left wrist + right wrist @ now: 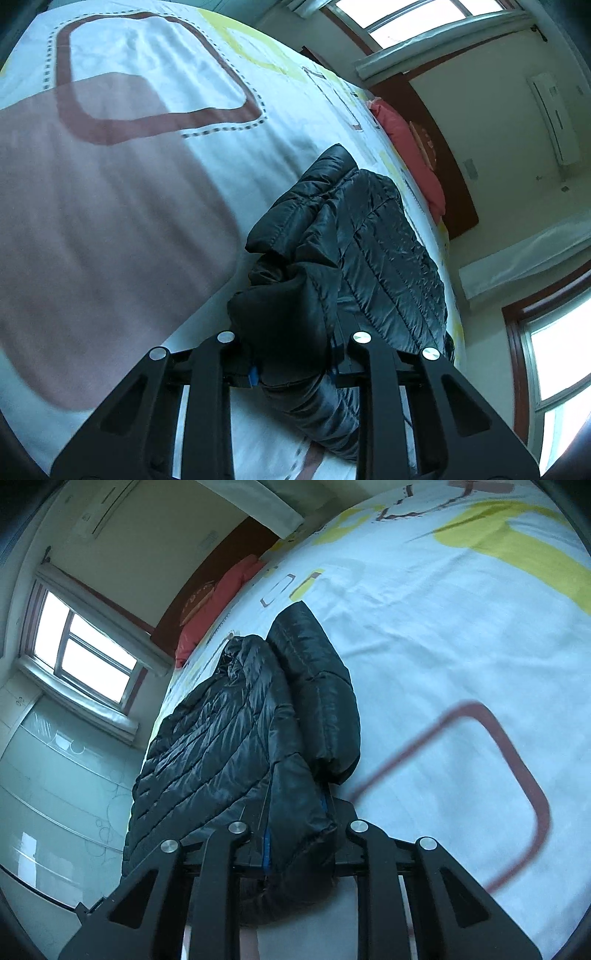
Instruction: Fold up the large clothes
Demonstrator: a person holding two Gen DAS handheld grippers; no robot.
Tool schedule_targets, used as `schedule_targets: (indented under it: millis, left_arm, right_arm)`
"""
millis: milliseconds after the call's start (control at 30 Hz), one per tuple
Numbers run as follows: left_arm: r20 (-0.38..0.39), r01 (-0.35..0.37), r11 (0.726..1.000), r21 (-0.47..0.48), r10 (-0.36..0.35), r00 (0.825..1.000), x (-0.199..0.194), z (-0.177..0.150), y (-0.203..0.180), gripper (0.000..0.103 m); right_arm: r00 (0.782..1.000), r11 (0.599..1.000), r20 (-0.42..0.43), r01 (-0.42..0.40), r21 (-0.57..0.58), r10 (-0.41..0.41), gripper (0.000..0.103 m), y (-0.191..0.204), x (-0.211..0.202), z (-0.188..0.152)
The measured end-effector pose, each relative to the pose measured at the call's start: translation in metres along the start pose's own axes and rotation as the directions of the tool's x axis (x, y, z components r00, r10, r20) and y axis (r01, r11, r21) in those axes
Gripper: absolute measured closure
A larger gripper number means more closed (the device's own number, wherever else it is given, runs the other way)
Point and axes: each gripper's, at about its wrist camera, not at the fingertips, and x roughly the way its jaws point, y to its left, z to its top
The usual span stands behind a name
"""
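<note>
A black quilted puffer jacket lies lengthwise on a bed, with one sleeve folded over its body. My left gripper is shut on a bunched edge of the jacket, and the fabric fills the space between the fingers. In the right wrist view the same jacket stretches away toward the headboard. My right gripper is shut on another part of its near edge, lifted slightly off the sheet. The fingertips of both grippers are hidden by the padding.
The bed sheet is white with brown and yellow shapes. A red pillow lies against a dark headboard. Windows, an air conditioner and a glass-fronted wardrobe line the walls.
</note>
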Motion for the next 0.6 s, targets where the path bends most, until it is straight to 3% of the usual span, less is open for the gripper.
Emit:
schedule_targets:
  millis: [200,467,600]
  left_arm:
    - [-0.017,-0.012,1.0,0.016,0.013,1.0,0.0,0.001,0.007,0.072]
    - [-0.031,-0.055,0.998,0.01,0.055,0.998,-0.016,0.0,0.018,0.047]
    - [-0.047,-0.074,0.997,0.014,0.075,0.996,-0.027,0.001,0.024,0.043]
  right_arm:
    - [1.0,0.999,-0.009,-0.023,0.044,0.023,0.077,-0.008,0.004,0.007]
    - [1.0,0.999,0.012,-0.003,0.048,0.003,0.069,-0.015,-0.021,0.001]
    - [0.999,0.998,0.034,0.023,0.051,-0.025,0.069,-0.025,-0.041,0.001]
